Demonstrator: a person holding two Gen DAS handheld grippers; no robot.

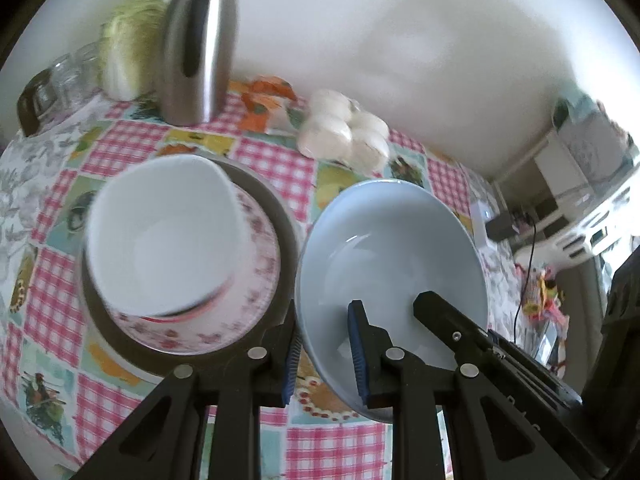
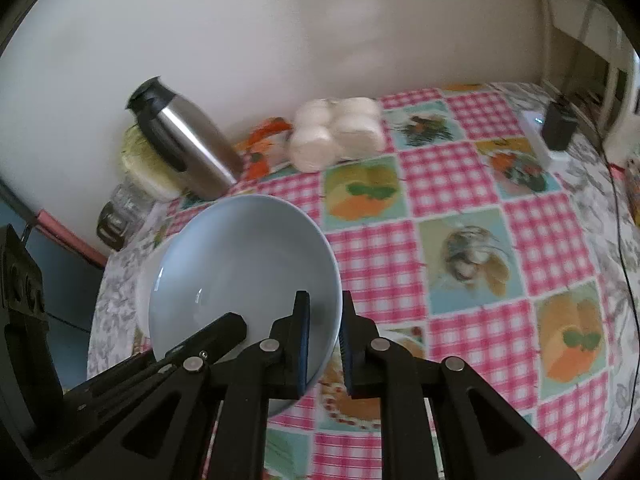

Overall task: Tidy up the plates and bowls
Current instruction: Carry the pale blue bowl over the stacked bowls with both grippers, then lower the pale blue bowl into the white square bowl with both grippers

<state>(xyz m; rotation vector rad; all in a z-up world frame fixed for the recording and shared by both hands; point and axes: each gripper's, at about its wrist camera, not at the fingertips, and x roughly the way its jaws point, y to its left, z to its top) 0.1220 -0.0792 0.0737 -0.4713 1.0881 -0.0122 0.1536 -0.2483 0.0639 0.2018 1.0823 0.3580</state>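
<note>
Left wrist view: the left gripper (image 1: pixel 325 354) and right gripper (image 2: pixel 325 344) each clamp the pale blue bowl (image 1: pixel 390 256) rim, right of a white bowl (image 1: pixel 164 236) on stacked plates (image 1: pixel 262 276).

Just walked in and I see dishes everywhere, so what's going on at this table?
A person is tidying dishes with two handheld grippers. Both the left gripper and the right gripper are clamped on the rim of the same light blue bowl, at different points on it, holding it tilted above the checkered tablecloth. Beside it, a white bowl sits on a floral plate stacked on a dark plate, probably where the blue bowl is headed.
</note>
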